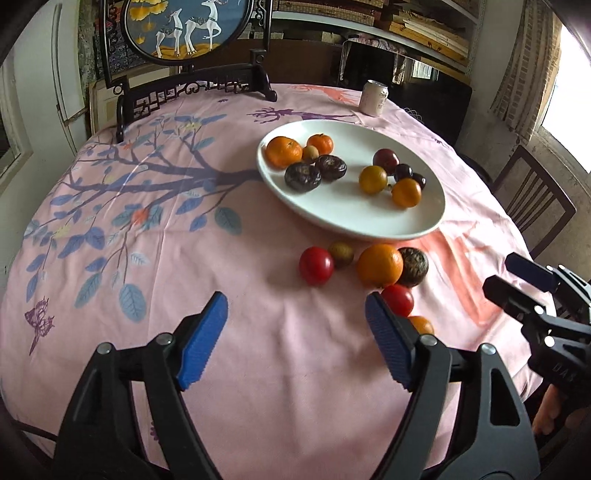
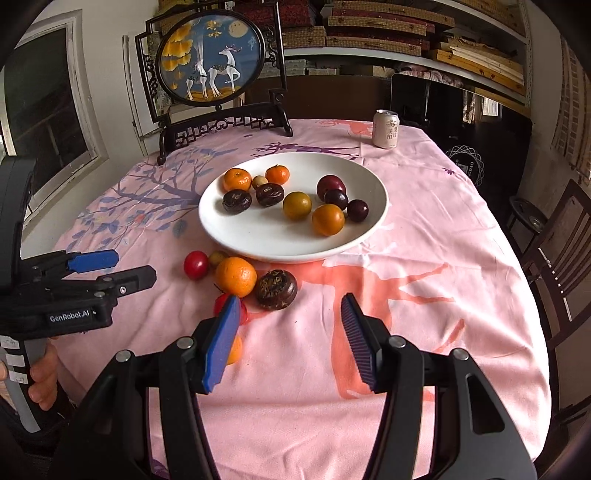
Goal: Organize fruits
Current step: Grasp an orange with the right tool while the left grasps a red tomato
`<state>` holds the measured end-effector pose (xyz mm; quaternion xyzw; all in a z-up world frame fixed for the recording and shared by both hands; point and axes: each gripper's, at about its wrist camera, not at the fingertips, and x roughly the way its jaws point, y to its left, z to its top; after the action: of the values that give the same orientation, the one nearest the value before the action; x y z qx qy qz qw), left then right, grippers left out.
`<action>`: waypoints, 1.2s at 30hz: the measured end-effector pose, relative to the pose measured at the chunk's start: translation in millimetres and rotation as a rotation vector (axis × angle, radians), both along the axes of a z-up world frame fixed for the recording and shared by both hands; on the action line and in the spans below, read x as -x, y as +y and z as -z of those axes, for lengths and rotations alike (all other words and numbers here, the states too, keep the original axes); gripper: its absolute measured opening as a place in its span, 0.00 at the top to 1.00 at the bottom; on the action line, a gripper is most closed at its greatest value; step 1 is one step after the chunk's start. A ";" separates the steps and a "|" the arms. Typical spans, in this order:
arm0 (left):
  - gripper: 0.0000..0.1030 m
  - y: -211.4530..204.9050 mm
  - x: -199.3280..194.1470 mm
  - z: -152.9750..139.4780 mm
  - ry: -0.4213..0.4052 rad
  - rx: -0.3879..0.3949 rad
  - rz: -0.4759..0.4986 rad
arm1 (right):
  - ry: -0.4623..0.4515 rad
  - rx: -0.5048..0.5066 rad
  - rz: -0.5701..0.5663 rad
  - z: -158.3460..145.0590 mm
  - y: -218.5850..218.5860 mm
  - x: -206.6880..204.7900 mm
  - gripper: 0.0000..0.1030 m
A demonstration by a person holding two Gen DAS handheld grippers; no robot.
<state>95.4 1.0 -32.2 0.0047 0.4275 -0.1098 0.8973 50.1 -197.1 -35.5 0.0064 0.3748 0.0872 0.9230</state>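
A white plate [image 1: 354,218] [image 2: 258,236] holds several fruits: mandarins, dark wrinkled fruits, plums and yellow-orange fruits. In front of it on the cloth lie a red tomato [image 1: 316,265] [image 2: 196,264], a large orange [image 1: 379,265] [image 2: 235,276], a dark wrinkled fruit [image 1: 413,266] [image 2: 276,288], a second tomato [image 1: 398,300] [image 2: 221,301] and a small orange [image 1: 422,325] [image 2: 235,350] partly hidden by fingers. My left gripper [image 1: 295,306] [image 2: 114,269] is open and empty, short of the loose fruits. My right gripper [image 2: 290,308] [image 1: 517,277] is open and empty, just right of them.
The round table has a pink printed cloth [image 1: 147,221] [image 2: 443,258]. A drink can [image 1: 375,98] [image 2: 386,129] and a framed deer screen [image 1: 184,33] [image 2: 210,59] stand at the far edge. A wooden chair [image 1: 532,199] [image 2: 561,251] stands at the right.
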 end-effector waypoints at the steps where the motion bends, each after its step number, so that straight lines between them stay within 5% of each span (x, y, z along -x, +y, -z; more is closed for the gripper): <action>1: 0.20 2.2 2.6 1.7 0.003 0.001 -0.001 | 0.003 0.001 -0.002 1.0 1.3 2.8 0.45; 19: 0.20 26.1 -0.2 9.4 0.025 0.000 -0.058 | 0.165 -0.063 -0.135 56.6 52.4 -15.6 0.45; 21: 0.20 21.2 -6.3 10.1 0.022 -0.023 -0.054 | 0.173 -0.074 -0.135 61.6 52.0 -19.5 0.56; 36: 0.21 -23.8 -56.2 42.9 0.088 -0.098 -0.016 | 0.115 -0.106 -0.063 40.3 11.6 0.9 0.57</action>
<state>151.6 -22.9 -75.1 0.0403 0.4713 -0.0815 0.8773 49.2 -185.5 -75.8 0.0486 0.4222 0.1353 0.8950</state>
